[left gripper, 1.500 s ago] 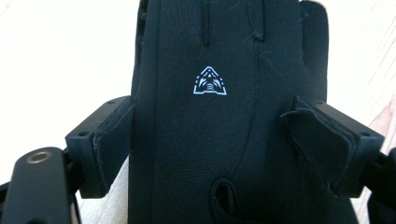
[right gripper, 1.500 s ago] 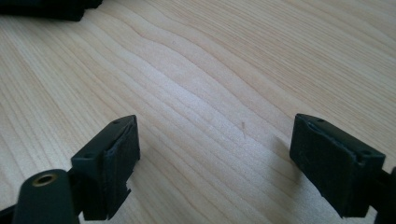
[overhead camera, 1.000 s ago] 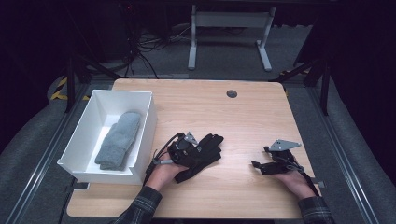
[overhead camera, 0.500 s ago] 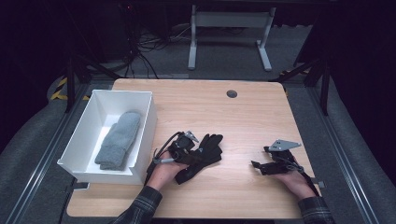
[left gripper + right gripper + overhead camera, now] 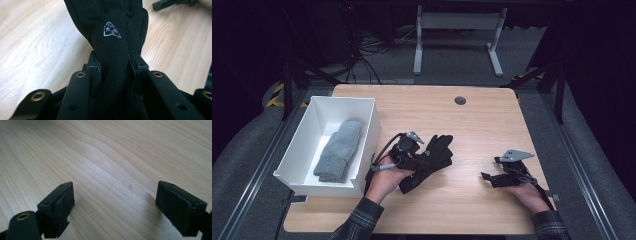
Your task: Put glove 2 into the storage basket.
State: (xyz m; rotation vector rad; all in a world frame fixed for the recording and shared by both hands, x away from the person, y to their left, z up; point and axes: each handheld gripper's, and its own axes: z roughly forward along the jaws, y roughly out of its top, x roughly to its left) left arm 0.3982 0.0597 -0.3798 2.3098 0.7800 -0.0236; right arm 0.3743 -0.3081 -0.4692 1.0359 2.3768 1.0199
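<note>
The left claw [image 5: 424,154] has just been closing and now pinches the black glove [image 5: 112,37] near the bench's front edge, beside the white bin [image 5: 302,145] — likely ready to lift. The right claw [image 5: 115,205] gapes, empty.

The table [image 5: 482,125] is evenly lit under overhead light while surroundings from nine through three o'clock sit dark; gripper views blur at six o'clock.
</note>
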